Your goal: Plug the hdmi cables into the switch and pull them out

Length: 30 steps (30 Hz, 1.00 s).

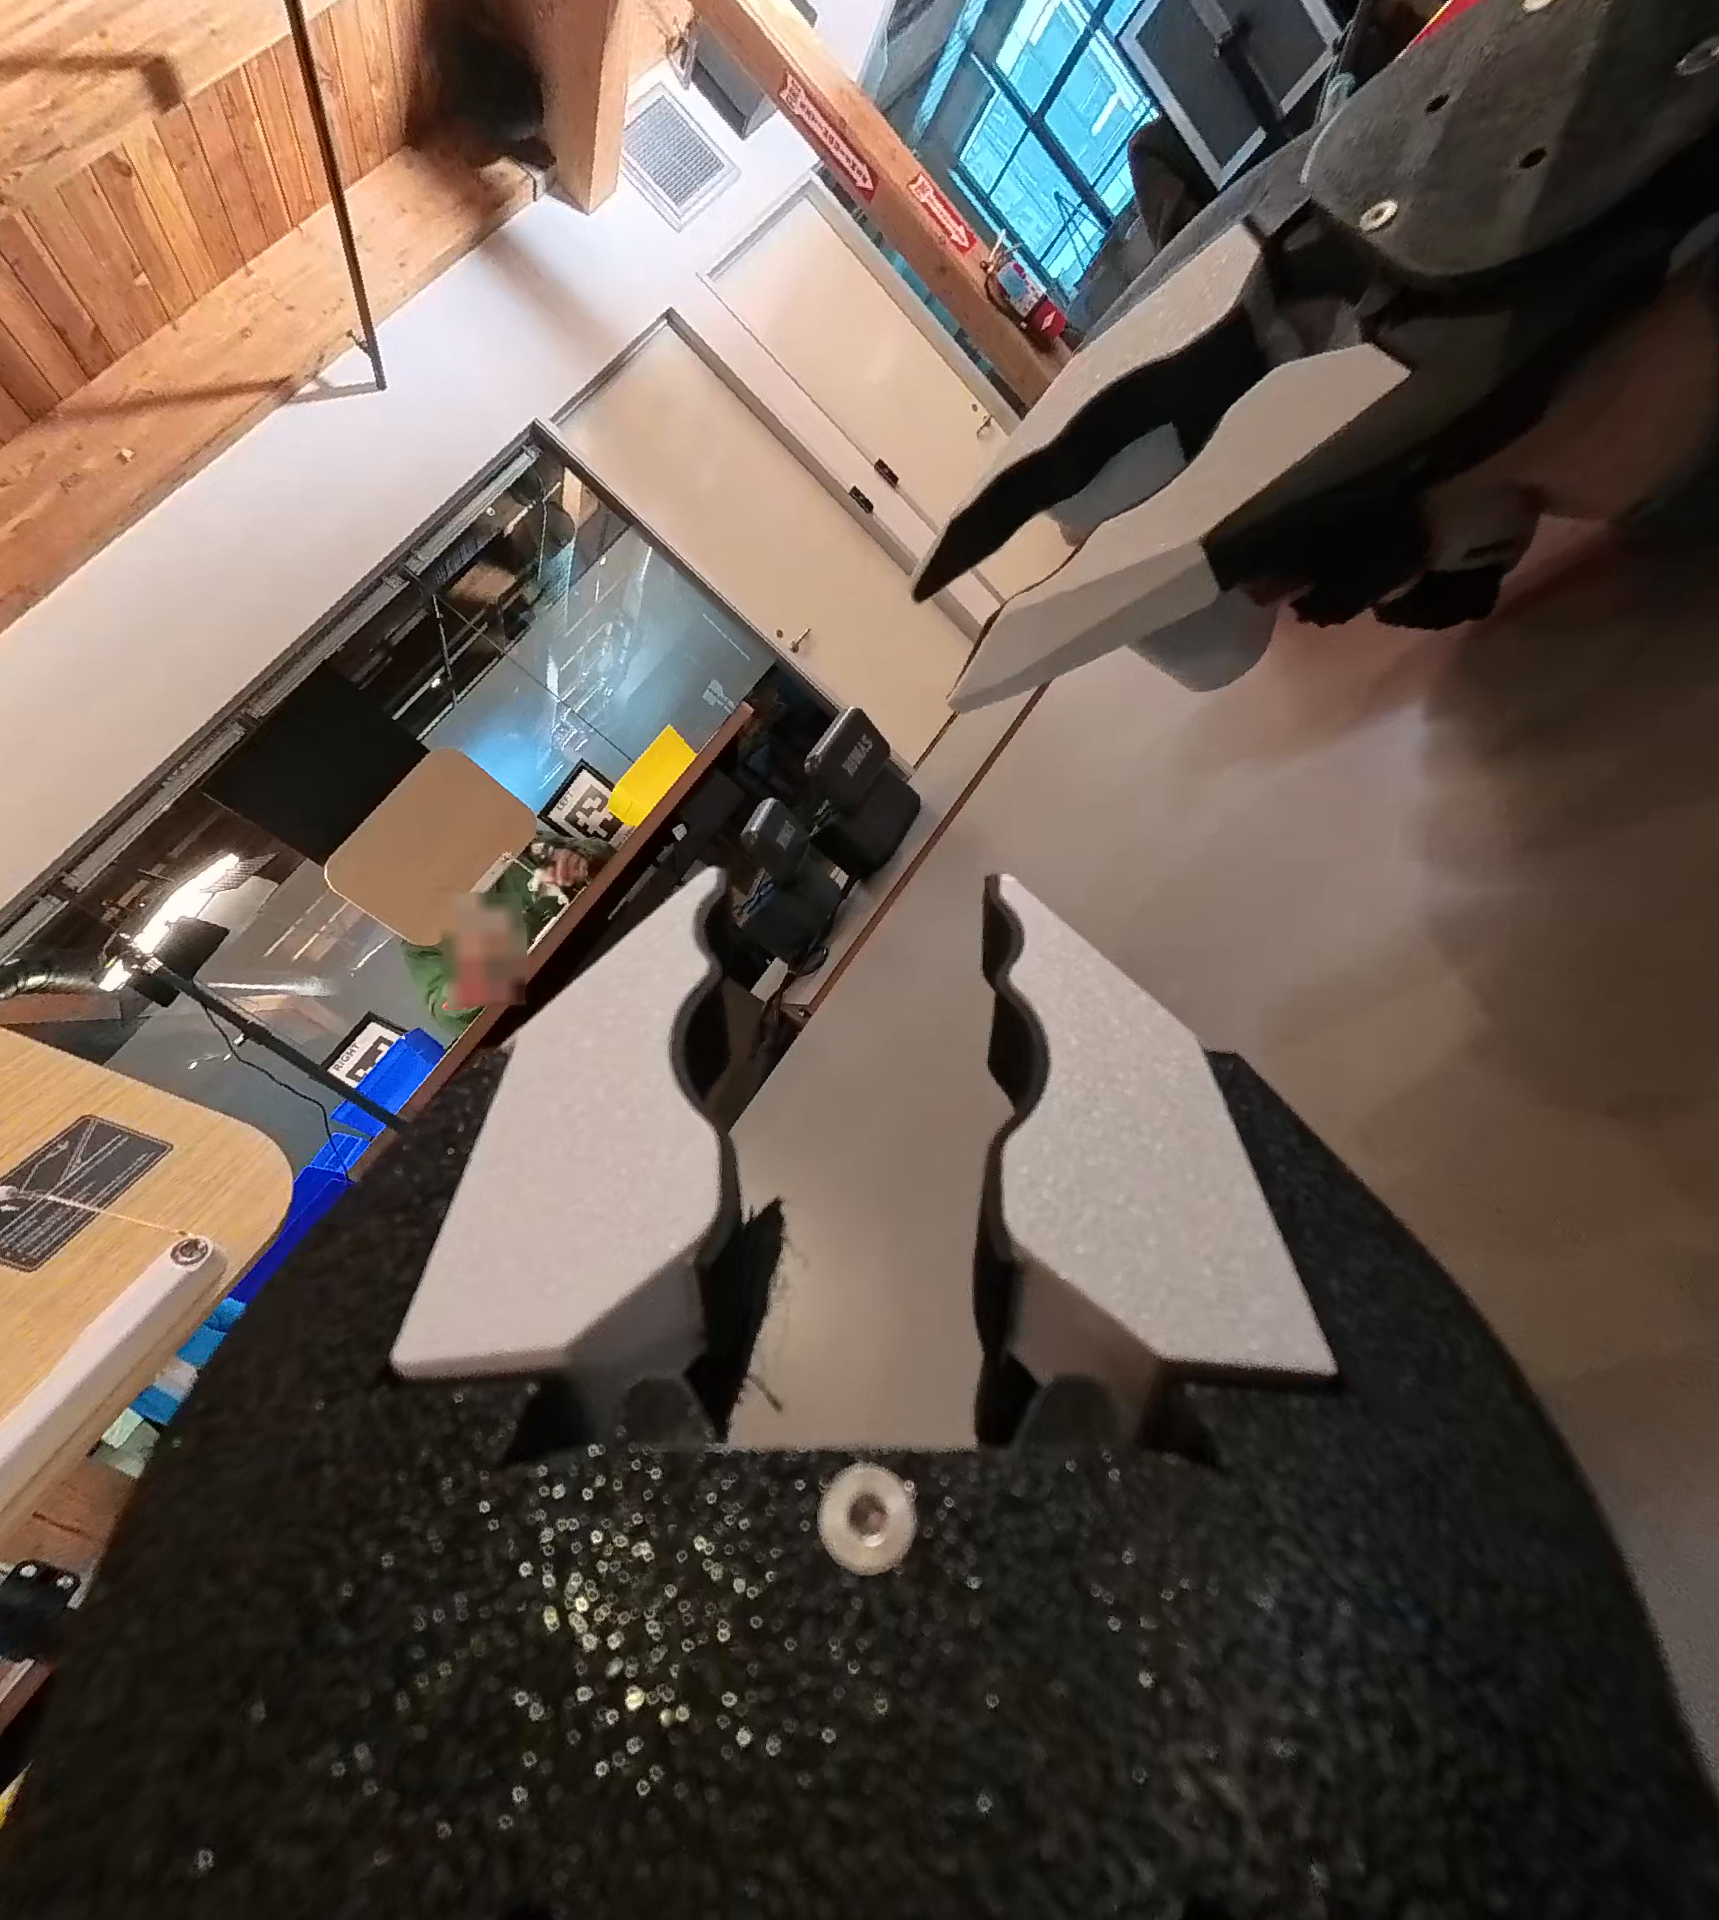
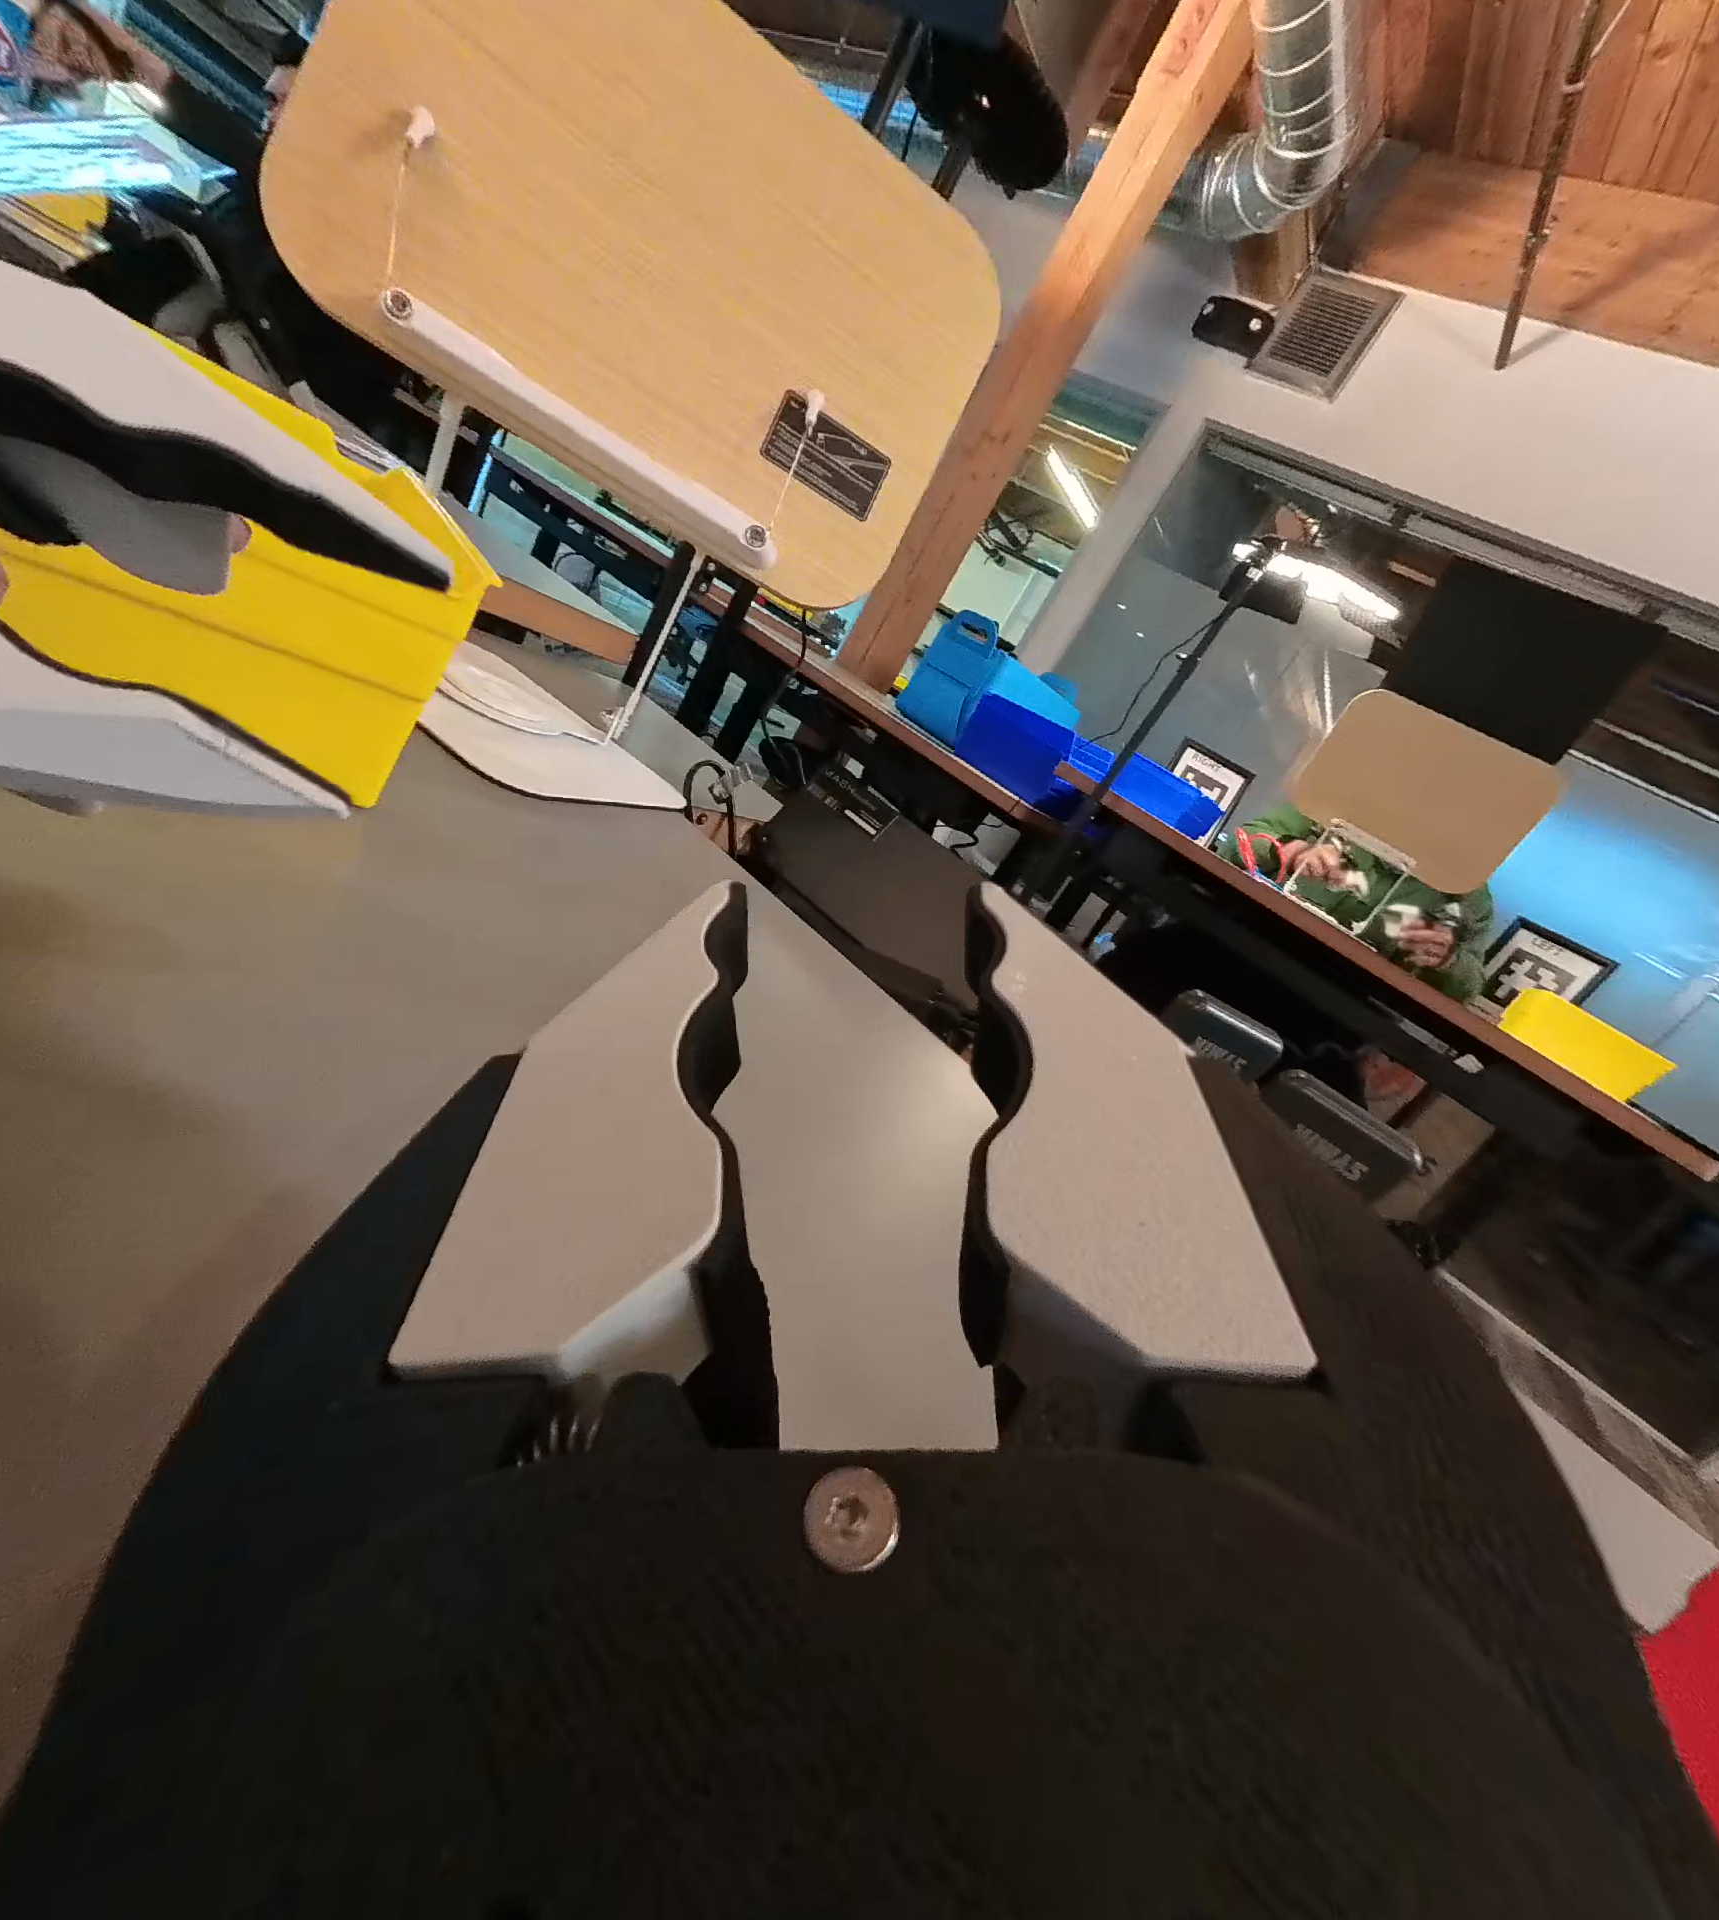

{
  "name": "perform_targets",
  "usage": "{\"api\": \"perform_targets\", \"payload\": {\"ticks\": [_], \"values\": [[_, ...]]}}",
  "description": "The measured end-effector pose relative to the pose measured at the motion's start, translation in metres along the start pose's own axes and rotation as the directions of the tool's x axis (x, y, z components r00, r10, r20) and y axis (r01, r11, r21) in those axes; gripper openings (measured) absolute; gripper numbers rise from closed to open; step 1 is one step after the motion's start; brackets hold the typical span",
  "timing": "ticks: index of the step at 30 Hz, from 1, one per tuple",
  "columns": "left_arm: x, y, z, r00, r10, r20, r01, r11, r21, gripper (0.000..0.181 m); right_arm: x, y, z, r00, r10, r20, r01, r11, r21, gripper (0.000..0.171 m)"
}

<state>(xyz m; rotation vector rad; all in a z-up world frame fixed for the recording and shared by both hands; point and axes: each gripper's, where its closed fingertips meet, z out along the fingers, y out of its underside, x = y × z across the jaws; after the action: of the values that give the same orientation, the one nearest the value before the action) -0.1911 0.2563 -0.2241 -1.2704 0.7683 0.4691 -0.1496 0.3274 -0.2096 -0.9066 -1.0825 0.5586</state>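
While both grippers hang tilted above the grey table (image 2: 159,1039), the left gripper (image 1: 855,904) and right gripper (image 2: 860,914) stand parted and hold nothing. Neither HDMI cables nor switch are visible. Best tip both views downward to find them before reaching.

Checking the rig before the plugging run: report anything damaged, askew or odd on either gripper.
One thing stands out: in the left wrist view, a frayed black tuft with loose threads hangs off the inner face of one finger of the left gripper. The right gripper looks clean. Both are open and empty.
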Motion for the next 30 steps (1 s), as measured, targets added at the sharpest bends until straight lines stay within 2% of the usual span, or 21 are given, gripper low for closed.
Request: {"api": "perform_targets", "payload": {"ticks": [8, 14, 26, 30], "values": [[0.013, -0.005, 0.001, 0.997, 0.055, -0.044, -0.055, 0.998, 0.011, 0.045, 0.006, 0.008, 0.003, 0.999, 0.037, -0.004, -0.037, 0.999, -0.019, 0.035], [0.011, -0.003, 0.001, 0.999, 0.002, -0.049, -0.002, 1.000, 0.008, 0.045, 0.007, 0.008, 0.002, 0.999, 0.046, -0.006, -0.046, 0.999, -0.014, 0.032], [0.020, -0.006, 0.002, 0.996, 0.013, -0.083, -0.013, 1.000, 0.008, 0.045, 0.002, 0.009, 0.000, 1.000, -0.006, 0.009, 0.006, 1.000, -0.028, 0.030], [0.014, -0.023, 0.000, 0.993, -0.086, -0.086, 0.085, 0.996, -0.010, 0.048, 0.006, 0.008, -0.002, 1.000, 0.022, 0.004, -0.022, 1.000, -0.016, 0.029]]}}
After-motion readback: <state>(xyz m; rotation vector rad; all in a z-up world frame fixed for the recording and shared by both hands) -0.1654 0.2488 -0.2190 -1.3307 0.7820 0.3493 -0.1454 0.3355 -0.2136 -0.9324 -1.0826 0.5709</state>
